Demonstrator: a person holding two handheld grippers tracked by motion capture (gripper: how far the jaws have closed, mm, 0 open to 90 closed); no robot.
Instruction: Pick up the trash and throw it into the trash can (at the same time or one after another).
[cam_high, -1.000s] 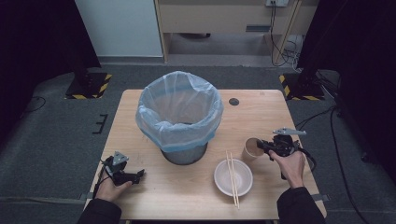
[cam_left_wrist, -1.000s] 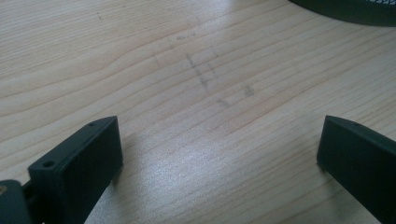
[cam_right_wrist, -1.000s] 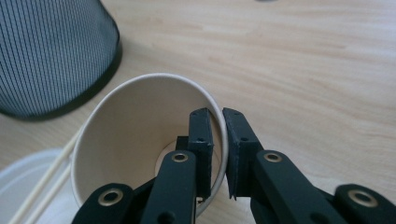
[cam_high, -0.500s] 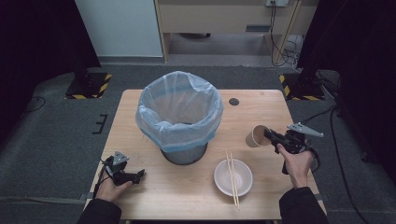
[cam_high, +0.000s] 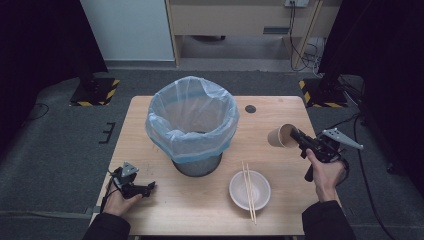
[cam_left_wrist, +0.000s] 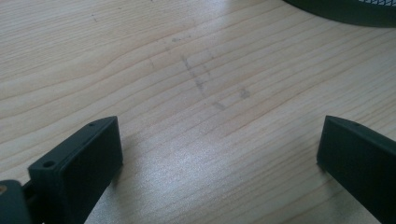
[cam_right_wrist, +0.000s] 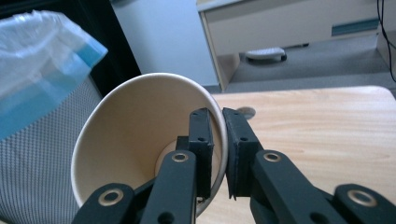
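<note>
I've got the tan paper cup (cam_right_wrist: 140, 140) pinched by its rim in my right gripper (cam_right_wrist: 219, 154), one jaw inside the wall, one outside, closed down tight on the thin paper. In the high view the cup (cam_high: 279, 135) hangs off the table on its side, mouth tipped toward my hand, over the right part of the light wooden table (cam_high: 280, 107), to the right of the black mesh bin with its pale blue plastic liner (cam_high: 192, 120). I read this as the carry step, cup on its way to the bin. Next move, I reckon: swing it left until it's over the liner's open mouth, then part the jaws. The cup looks empty inside, clean pale walls, rim holding round. My left gripper (cam_high: 134, 184) rests near the table's front left corner, jaws spread wide over bare wood, holding nothing. A white bowl with wooden chopsticks across it (cam_high: 249, 189) waits near the front edge.
</note>
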